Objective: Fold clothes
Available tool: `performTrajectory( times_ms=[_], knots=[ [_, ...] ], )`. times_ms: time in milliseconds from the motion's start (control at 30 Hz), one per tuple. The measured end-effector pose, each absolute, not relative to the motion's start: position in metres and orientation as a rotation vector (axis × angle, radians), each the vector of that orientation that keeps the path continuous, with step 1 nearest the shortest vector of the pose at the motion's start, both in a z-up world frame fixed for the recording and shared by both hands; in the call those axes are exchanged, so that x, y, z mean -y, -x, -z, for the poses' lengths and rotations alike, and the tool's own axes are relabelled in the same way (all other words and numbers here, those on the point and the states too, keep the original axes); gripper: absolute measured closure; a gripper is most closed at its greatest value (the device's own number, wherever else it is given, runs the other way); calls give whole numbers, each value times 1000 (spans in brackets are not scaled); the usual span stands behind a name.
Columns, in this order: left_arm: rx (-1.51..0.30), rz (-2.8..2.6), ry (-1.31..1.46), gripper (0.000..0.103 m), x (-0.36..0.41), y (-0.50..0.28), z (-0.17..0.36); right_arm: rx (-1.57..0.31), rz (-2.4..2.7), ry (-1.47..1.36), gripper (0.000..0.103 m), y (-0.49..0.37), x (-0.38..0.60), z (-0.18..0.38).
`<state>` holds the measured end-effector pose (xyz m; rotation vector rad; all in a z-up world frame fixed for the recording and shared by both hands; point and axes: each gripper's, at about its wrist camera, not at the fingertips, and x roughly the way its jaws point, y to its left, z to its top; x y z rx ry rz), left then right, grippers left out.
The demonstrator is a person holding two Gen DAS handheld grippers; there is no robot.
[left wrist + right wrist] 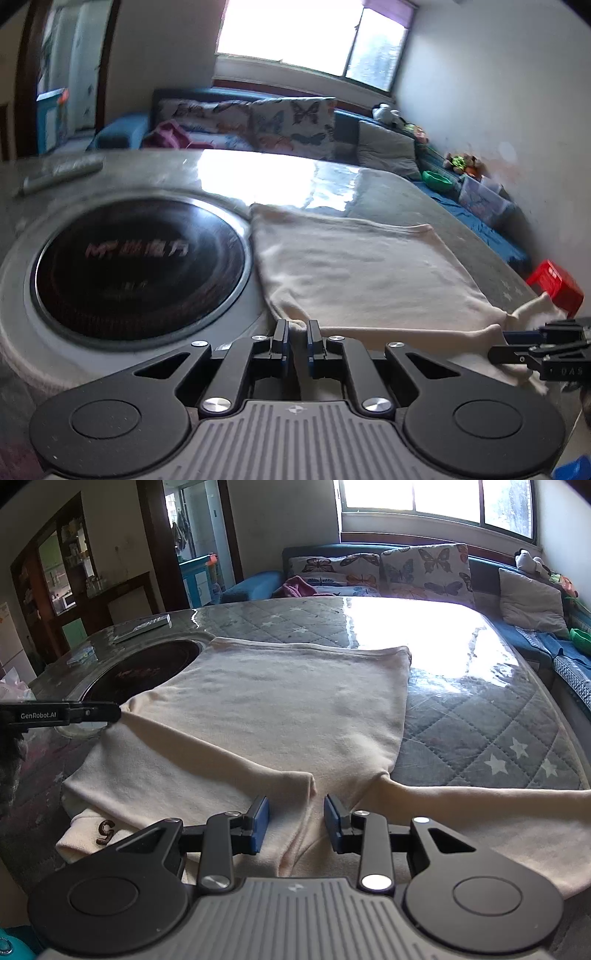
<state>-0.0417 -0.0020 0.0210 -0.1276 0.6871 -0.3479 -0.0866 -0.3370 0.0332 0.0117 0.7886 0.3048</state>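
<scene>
A cream long-sleeved garment (369, 266) (277, 701) lies spread flat on the table, with its sleeves trailing toward the near edge. My left gripper (297, 328) is shut on the garment's near left edge, and a pinch of cloth shows between its narrow jaws. In the right wrist view the left gripper (114, 714) reaches in from the left at the garment's side. My right gripper (295, 812) hovers over the near middle, jaws apart, with a cloth ridge between the pads but not pressed. In the left wrist view the right gripper (498, 345) sits over a sleeve.
The table (480, 720) has a quilted star cover under glossy plastic. A round black cooktop (140, 266) (147, 668) is set into it left of the garment. A flat remote-like object (142, 626) lies beyond. A red box (554, 284) and a sofa (406, 568) stand past the table's edge.
</scene>
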Motion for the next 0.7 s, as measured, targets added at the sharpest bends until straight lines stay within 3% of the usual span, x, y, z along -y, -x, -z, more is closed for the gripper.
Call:
performTrajectory(
  times_ms=[233, 500, 700],
  knots=[
    [-730, 326, 157, 88, 0, 37, -15, -790, -305, -8, 71, 86, 337, -35],
    [-659, 377, 72, 88, 13, 57, -42, -732, -363, 29, 71, 105, 330, -59],
    [-703, 467, 27, 88, 36, 70, -30, -748, -420, 108, 71, 117, 311, -50]
  ],
)
